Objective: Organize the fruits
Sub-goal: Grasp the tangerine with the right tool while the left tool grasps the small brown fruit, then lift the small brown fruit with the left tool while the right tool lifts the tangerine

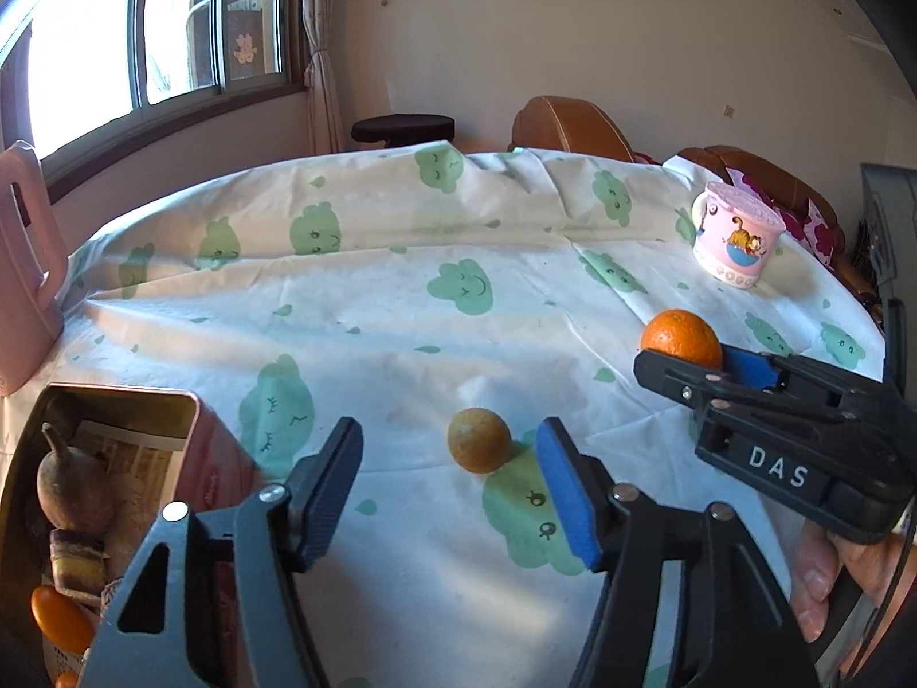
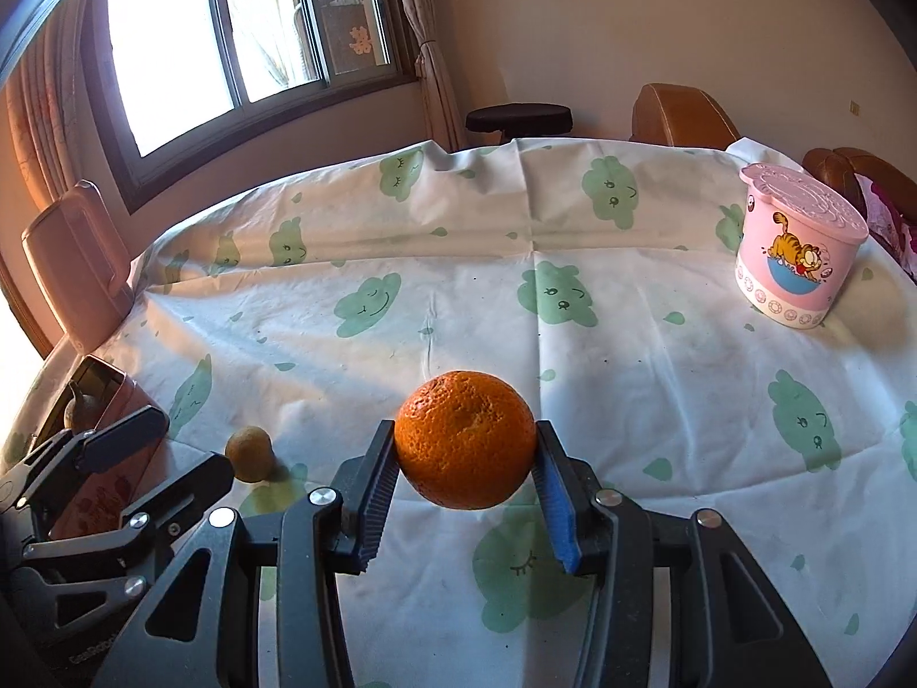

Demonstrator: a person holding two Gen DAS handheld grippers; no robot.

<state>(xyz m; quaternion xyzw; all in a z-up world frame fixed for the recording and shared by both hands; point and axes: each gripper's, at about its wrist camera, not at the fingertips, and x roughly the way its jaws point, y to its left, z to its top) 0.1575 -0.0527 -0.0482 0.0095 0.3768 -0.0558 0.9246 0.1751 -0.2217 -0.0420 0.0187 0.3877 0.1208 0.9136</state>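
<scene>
My right gripper is shut on a large orange, both pads pressed against its sides. In the left wrist view the same orange sits in the right gripper at the right. A small yellow-brown fruit lies on the cloud-print cloth, between the tips of my left gripper. That gripper is open and its pads do not touch the fruit. A pink tin box at the lower left holds a brown pear-shaped fruit and an orange piece.
A pink lidded mug with a cat picture stands at the far right of the table. A pink jug stands at the left edge. Brown chairs and a dark stool line the far side. A hand holds the right gripper.
</scene>
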